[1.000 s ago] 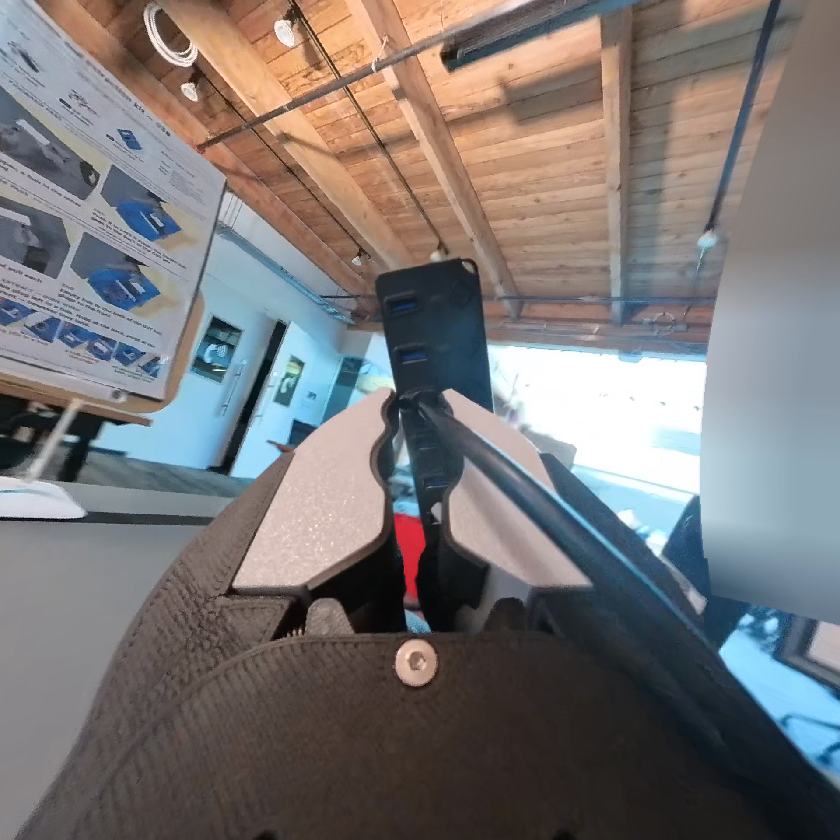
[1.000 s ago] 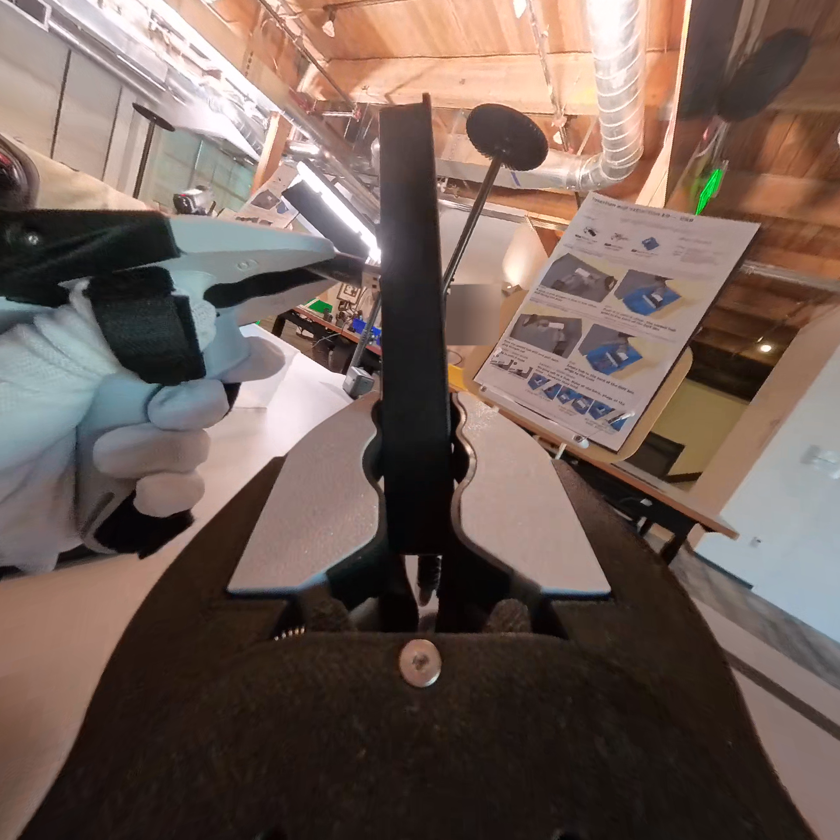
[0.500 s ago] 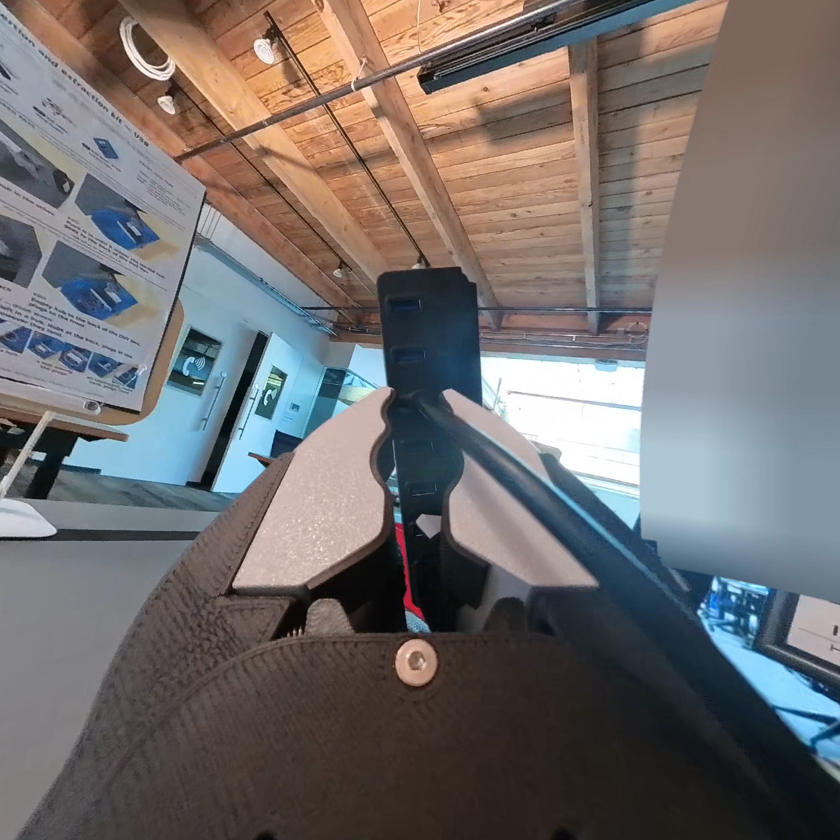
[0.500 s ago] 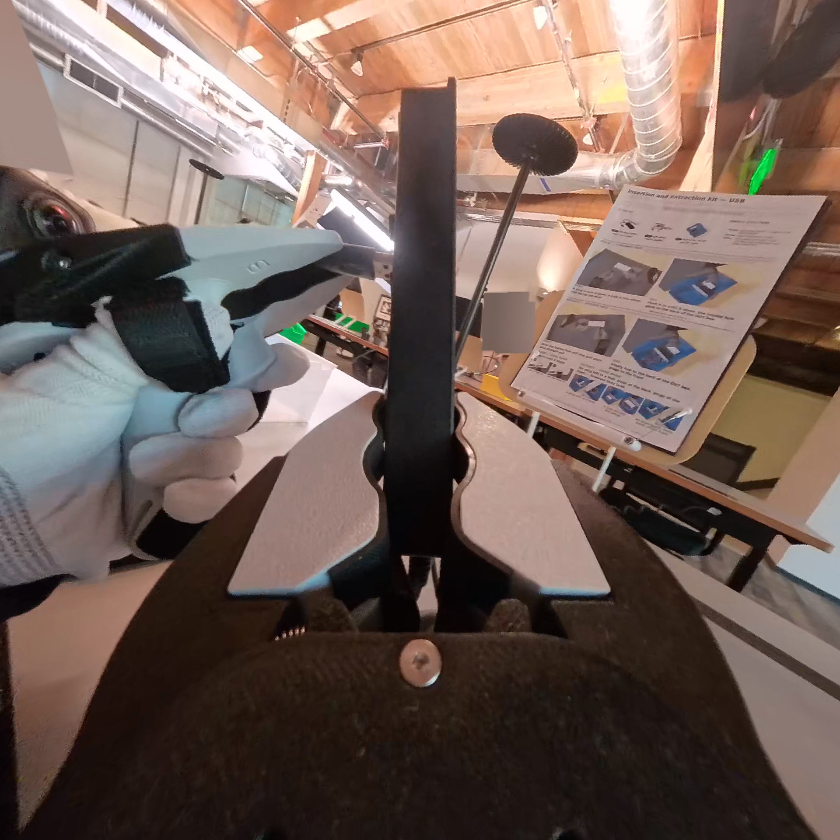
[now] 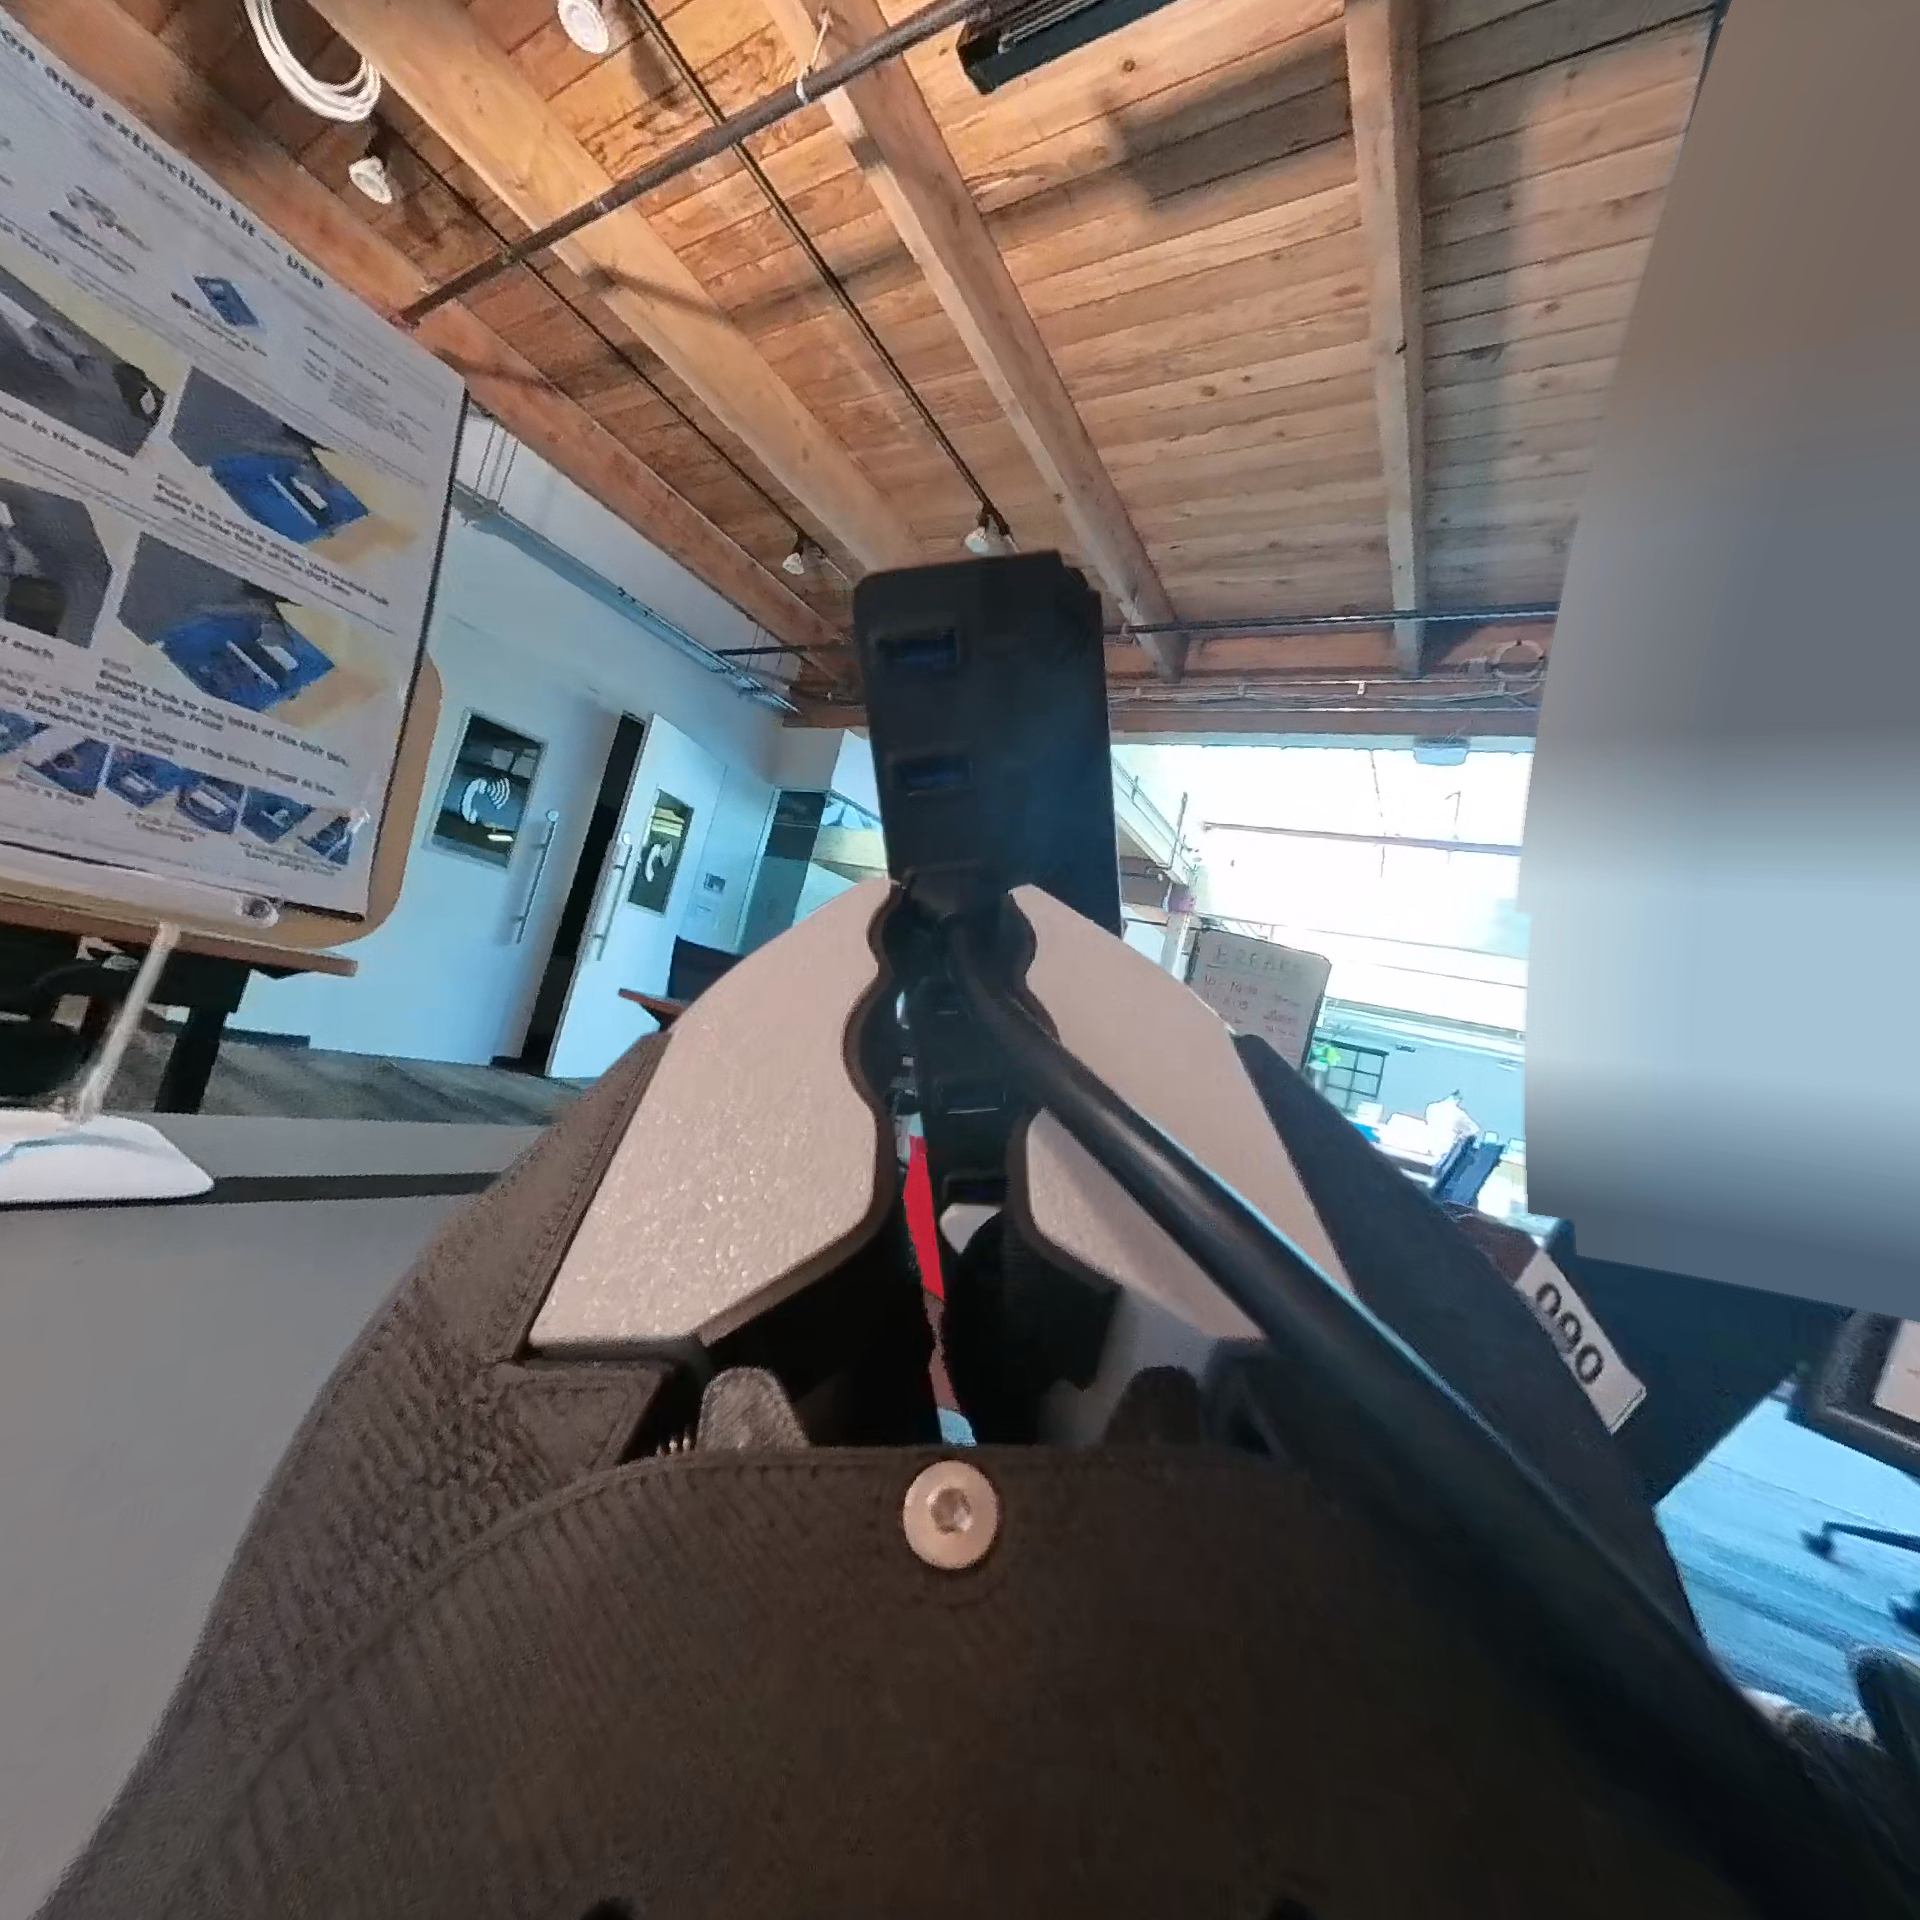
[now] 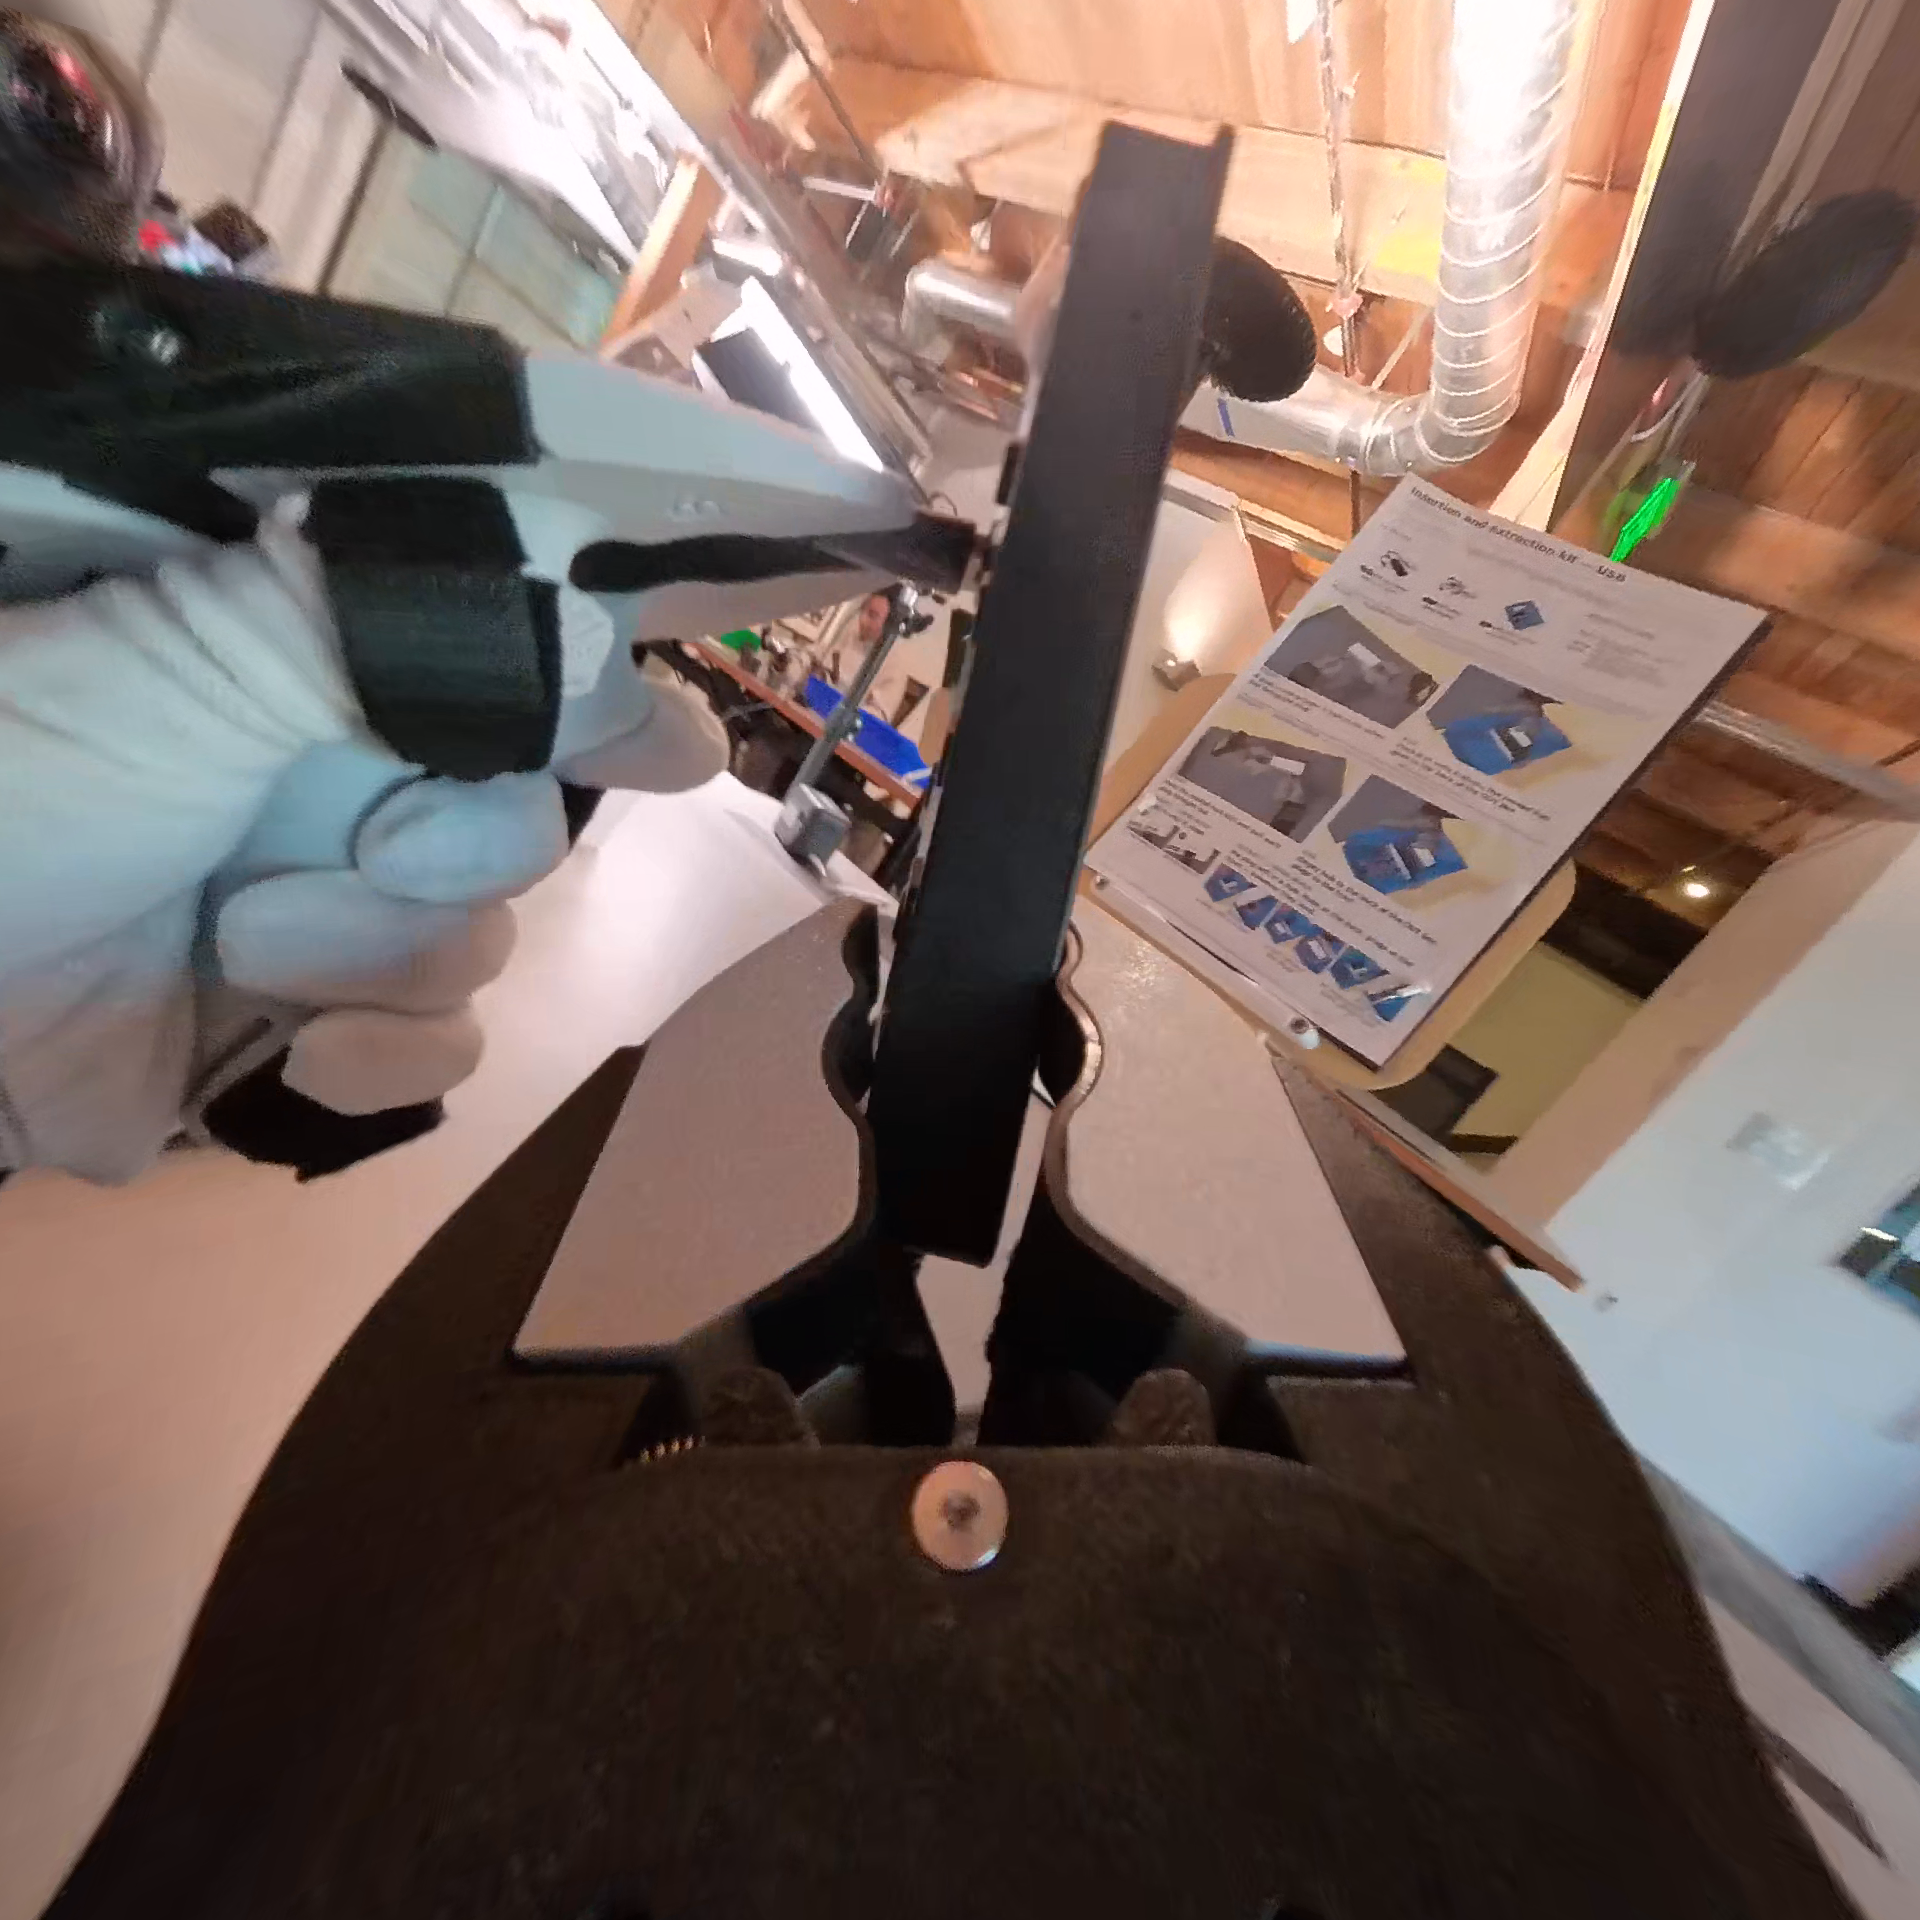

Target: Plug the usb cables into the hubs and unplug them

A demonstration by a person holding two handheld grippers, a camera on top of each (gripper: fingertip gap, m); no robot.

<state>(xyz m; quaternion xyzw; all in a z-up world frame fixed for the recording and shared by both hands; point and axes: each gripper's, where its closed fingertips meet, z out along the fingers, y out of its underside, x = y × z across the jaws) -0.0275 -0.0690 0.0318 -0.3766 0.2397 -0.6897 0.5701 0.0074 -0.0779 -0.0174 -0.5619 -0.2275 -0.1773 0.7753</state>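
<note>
In the left wrist view a black USB hub (image 5: 987, 727) stands upright ahead, with two blue ports showing above my fingers. My left gripper (image 5: 951, 904) is shut on a black USB plug against the hub's port face, and its black cable (image 5: 1195, 1174) trails back to the right. How deep the plug sits is hidden. In the right wrist view my right gripper (image 6: 961, 966) is shut on the same hub (image 6: 1081, 623), seen edge-on and leaning right. The left gripper (image 6: 935, 540), held by a white-gloved hand (image 6: 260, 831), meets the hub's left side.
An instruction sheet on a stand (image 5: 187, 582) stands on the table at the left, and shows at the right in the right wrist view (image 6: 1403, 769). The grey table top (image 5: 208, 1351) lies below. A white tag (image 5: 1569, 1340) hangs near the cable. Spacing between my two grippers at the tips: around 6 centimetres.
In the right wrist view the hub has gone from upright to leaning right, and the view has swung and blurred. The left gripper stays at the hub's side, shut on the plug.
</note>
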